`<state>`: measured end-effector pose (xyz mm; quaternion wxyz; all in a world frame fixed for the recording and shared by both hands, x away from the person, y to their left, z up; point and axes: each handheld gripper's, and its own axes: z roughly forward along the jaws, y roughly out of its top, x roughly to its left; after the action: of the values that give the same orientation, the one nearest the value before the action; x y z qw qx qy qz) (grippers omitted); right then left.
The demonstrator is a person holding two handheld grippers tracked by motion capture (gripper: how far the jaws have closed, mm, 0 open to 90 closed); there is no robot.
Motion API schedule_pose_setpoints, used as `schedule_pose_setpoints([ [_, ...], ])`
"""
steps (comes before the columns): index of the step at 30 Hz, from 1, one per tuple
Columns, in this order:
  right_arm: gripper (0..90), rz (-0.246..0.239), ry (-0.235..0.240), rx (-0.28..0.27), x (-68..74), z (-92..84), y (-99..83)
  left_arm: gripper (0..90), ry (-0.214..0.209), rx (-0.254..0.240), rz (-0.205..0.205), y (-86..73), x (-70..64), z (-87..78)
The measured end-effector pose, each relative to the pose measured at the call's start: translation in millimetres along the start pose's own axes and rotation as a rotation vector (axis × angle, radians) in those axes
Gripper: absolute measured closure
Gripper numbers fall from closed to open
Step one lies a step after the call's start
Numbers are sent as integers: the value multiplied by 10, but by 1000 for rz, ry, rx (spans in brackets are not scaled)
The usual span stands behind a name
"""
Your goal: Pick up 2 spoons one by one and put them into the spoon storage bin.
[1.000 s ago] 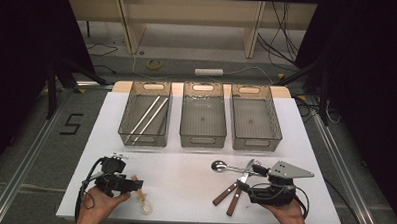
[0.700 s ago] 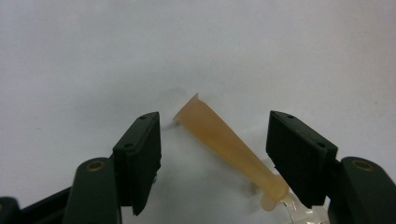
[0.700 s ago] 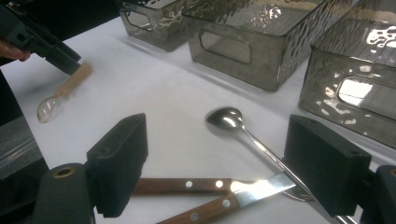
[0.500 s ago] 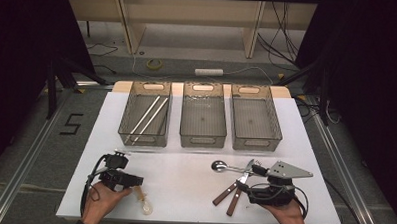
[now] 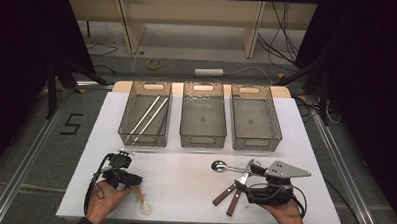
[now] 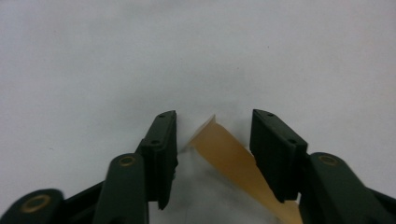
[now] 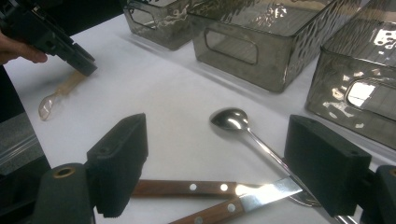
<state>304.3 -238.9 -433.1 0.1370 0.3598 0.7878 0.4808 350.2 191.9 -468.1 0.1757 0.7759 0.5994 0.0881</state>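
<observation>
Now your left gripper [image 6: 212,140] has just been closing, its jaws either side of the amber plastic spoon [image 6: 229,161] at the table's [image 5: 184,176] near left, not yet pinching. Your right gripper [image 7: 229,163] rests spread wide above two wooden-handled knives [image 7: 219,198].

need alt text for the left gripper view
The left gripper points its two black jaws at a white table, with the amber translucent plastic spoon handle between them. The jaws have just been closing but do not yet press on it.
</observation>
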Motion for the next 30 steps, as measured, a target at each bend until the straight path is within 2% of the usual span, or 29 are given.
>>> schedule_pose_setpoints([
  [2, 227, -1, 2, -2, 0, 6, 4, 586, 24, 4, 21, 3, -22, 1],
  [4, 226, -1, 3, -1, 1, 13, 6, 602, 28, 3, 24, 2, -23, 2],
  [12, 226, -3, 7, 0, -1, 26, 14, 653, 31, -4, 13, 0, -12, 1],
  [14, 226, -3, 7, 0, -2, 26, 15, 649, 28, -2, 12, 2, -8, -1],
  [17, 226, -1, 7, -2, -3, 24, 16, 599, -11, 7, -8, 8, 22, -16],
  [21, 226, 0, 6, -4, -9, 17, 15, 553, -10, 5, -4, -5, 7, -69],
  [25, 226, 0, 4, -5, -9, 13, 14, 512, -24, 65, -2, -36, 14, -42],
  [30, 226, -2, 5, -5, -8, 12, 17, 550, 7, 70, 21, -34, -37, -43],
])
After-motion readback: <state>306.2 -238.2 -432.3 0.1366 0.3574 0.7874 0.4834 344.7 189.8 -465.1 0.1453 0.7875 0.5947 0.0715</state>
